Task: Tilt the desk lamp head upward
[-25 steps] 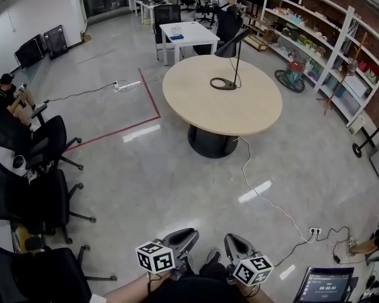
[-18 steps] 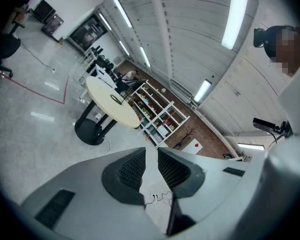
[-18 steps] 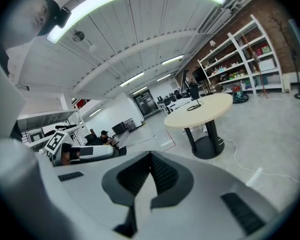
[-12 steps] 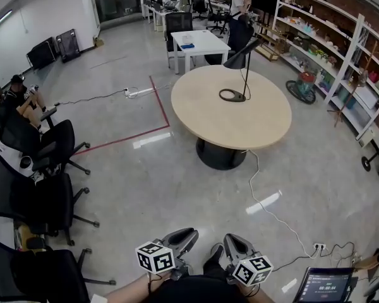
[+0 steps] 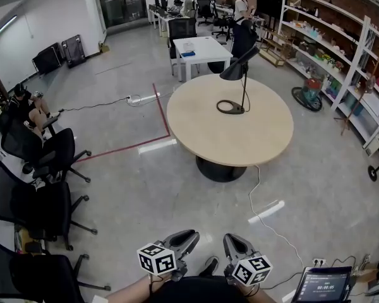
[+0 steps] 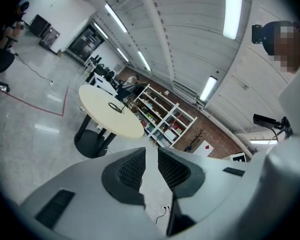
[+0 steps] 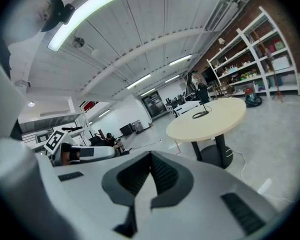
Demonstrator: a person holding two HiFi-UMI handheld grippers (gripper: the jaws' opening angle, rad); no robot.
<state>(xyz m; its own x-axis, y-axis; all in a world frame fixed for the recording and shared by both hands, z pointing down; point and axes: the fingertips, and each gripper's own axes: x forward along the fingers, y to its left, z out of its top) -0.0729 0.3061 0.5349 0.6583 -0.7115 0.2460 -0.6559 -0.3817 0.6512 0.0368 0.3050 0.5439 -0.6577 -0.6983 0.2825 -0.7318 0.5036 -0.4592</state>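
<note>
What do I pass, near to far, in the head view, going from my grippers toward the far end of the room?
Floor cable → round table → desk lamp → white table.

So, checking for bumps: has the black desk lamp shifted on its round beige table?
No: the black desk lamp stands where it did on the round beige table.

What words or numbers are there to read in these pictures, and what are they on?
Nothing can be read for sure.
Screen at the bottom right of the head view: a row of digits like a timer, too small to read.
Red sign on the far wall: too blurred to read.
Marker cubes: only black-and-white squares, no letters.
</note>
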